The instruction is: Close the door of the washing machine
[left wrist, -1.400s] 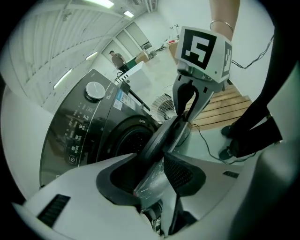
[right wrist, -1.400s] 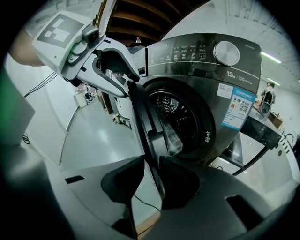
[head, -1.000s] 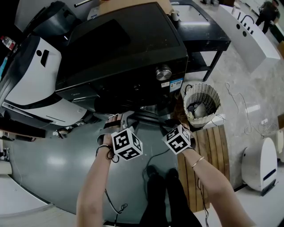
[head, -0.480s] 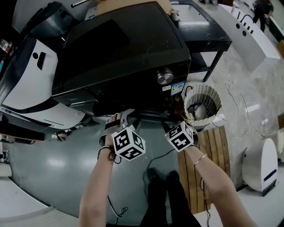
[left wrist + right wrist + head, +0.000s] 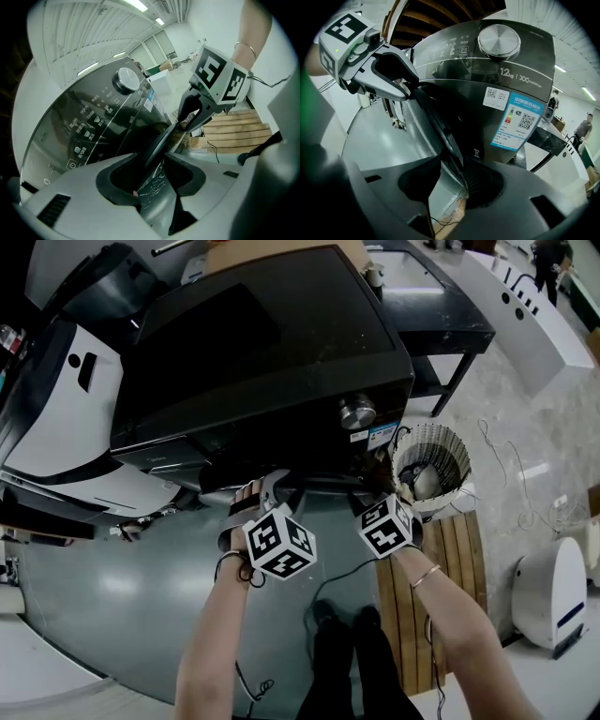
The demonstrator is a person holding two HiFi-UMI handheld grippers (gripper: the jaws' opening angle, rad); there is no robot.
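The black washing machine [image 5: 262, 343] fills the upper head view, with its silver knob [image 5: 356, 412] at the front right. Its dark door [image 5: 319, 486] stands close to the machine's front. My left gripper [image 5: 272, 486] is shut on the door's rim [image 5: 159, 145], which fills the gap between its jaws. My right gripper [image 5: 370, 495] straddles the same rim [image 5: 440, 131] further right. Its jaws have just been opening, and the rim lies loose between them. Each gripper view shows the other gripper, the right gripper [image 5: 187, 119] and the left gripper [image 5: 410, 89], on the rim.
A wicker basket [image 5: 427, 465] stands right of the machine, with wooden slats [image 5: 445, 559] below it. A black table [image 5: 441, 315] is behind, a white appliance [image 5: 66, 399] on the left and a white device [image 5: 548, 592] at the far right. A cable [image 5: 328, 577] lies by the person's feet [image 5: 342, 620].
Both grippers have shifted a little to the right and toward the machine's front, and the door rim has come with them. The right jaws stand wider.
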